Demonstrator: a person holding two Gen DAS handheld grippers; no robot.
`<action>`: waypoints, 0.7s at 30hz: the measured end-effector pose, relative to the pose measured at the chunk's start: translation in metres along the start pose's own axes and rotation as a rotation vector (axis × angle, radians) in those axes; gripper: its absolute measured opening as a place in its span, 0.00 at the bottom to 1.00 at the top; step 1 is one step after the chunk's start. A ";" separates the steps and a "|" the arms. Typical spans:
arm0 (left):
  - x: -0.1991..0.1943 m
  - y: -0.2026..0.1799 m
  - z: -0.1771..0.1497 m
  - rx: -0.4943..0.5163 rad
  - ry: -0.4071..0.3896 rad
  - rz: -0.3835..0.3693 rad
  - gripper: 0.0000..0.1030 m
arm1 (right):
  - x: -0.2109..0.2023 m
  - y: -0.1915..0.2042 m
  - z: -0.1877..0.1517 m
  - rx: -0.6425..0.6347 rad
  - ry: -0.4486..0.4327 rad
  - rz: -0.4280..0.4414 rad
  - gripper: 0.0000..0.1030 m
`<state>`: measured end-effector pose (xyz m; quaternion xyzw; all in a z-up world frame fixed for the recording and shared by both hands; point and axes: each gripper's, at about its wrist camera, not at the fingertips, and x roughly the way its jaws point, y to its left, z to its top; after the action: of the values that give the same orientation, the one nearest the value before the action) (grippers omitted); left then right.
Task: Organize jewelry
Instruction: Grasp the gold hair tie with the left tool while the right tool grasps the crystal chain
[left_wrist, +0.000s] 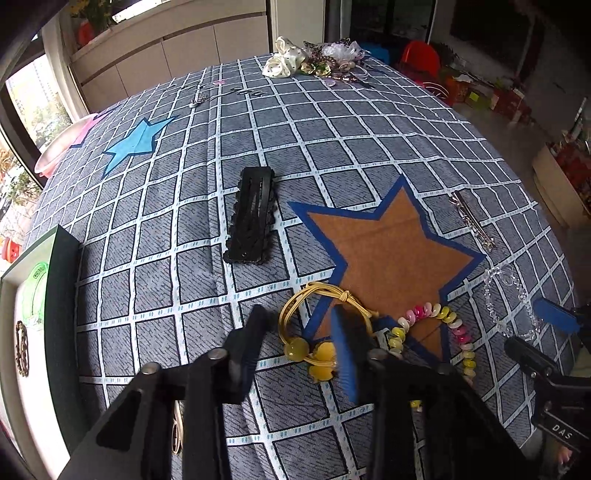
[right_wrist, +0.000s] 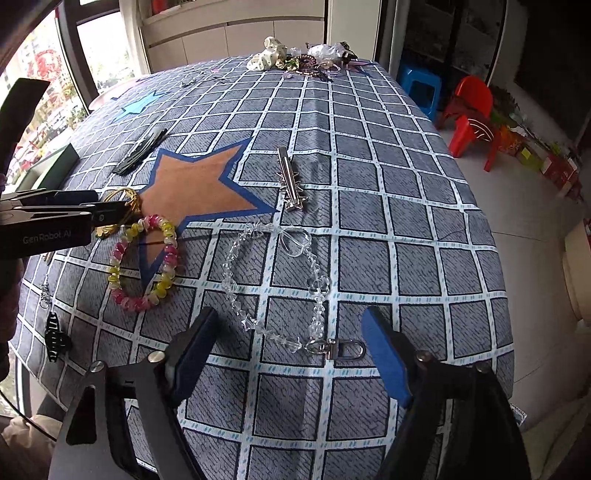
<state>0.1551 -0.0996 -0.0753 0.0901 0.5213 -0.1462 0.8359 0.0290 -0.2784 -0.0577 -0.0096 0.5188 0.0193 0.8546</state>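
A yellow hair tie (left_wrist: 295, 349) with amber beads lies at the lower tip of the orange star (left_wrist: 388, 251). My left gripper (left_wrist: 297, 310) straddles it with narrowed jaws. The right pad overlaps the tie, and a gap shows at the left pad. The right wrist view shows the left gripper (right_wrist: 110, 210) from the side, by the yellow hair tie (right_wrist: 122, 195). My right gripper (right_wrist: 291, 347) stands open over the metal clasp (right_wrist: 332, 349) of a clear crystal chain (right_wrist: 228, 282) that lies flat on the cloth. A pink and yellow spiral tie (right_wrist: 114, 266) rests between both.
A black clip card (left_wrist: 253, 214), a silver clip (right_wrist: 290, 181) and a black claw clip (right_wrist: 55, 339) lie on the checked cloth. A box (left_wrist: 62, 295) holding a green bangle stands at the left. A pile of accessories (left_wrist: 314, 59) sits at the far end.
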 end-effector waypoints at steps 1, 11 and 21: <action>0.000 0.000 0.000 0.005 0.003 -0.004 0.18 | -0.001 0.001 0.000 -0.001 -0.002 0.001 0.53; -0.028 0.008 -0.008 -0.028 -0.055 -0.050 0.09 | -0.011 -0.003 -0.001 0.068 -0.006 0.048 0.10; -0.060 0.025 -0.015 -0.062 -0.121 -0.071 0.09 | -0.036 -0.010 0.007 0.145 -0.057 0.118 0.10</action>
<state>0.1261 -0.0624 -0.0278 0.0366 0.4768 -0.1644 0.8627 0.0188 -0.2893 -0.0224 0.0833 0.4939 0.0321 0.8649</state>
